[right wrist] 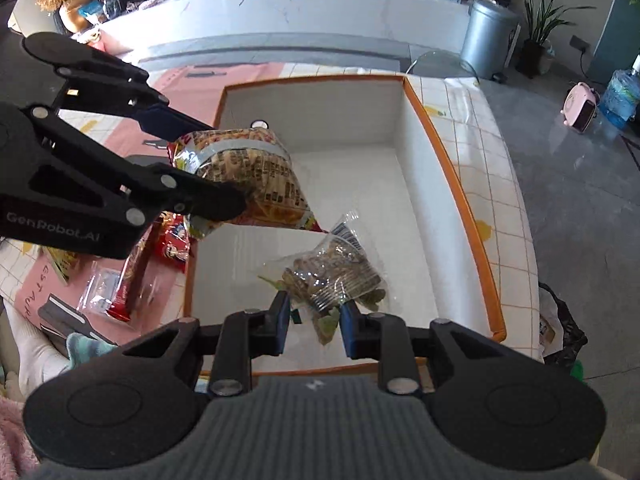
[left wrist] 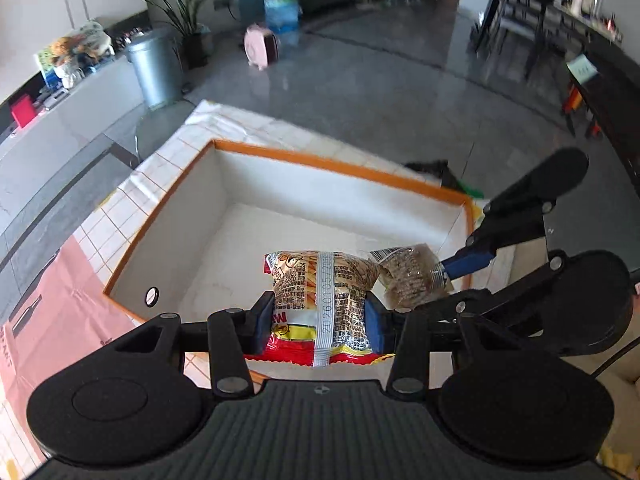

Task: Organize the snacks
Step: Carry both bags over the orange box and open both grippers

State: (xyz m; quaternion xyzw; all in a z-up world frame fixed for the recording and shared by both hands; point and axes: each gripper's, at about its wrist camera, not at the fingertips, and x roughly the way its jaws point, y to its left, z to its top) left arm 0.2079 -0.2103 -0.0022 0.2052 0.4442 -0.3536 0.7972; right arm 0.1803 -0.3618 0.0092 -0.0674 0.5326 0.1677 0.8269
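A white box with an orange rim (left wrist: 332, 164) (right wrist: 452, 168) stands open on the tiled tablecloth. My left gripper (left wrist: 320, 316) (right wrist: 224, 164) is shut on a yellow and red snack packet (left wrist: 324, 284) (right wrist: 252, 176), its blue pads pressing the packet's sides. The packet hangs over the box's near part. My right gripper (right wrist: 314, 316) (left wrist: 436, 284) is shut on the edge of a clear packet of brown snacks (right wrist: 336, 276) (left wrist: 408, 280), also above the box's white floor. The two packets hang side by side and almost touch. Nothing else lies in the box.
Several loose snack packets, among them a red one (right wrist: 172, 244) and a long red bar (right wrist: 132, 280), lie on the pink cloth left of the box. A grey bin (left wrist: 154, 66) (right wrist: 488, 36) and a water bottle (left wrist: 280, 4) stand on the floor beyond the table.
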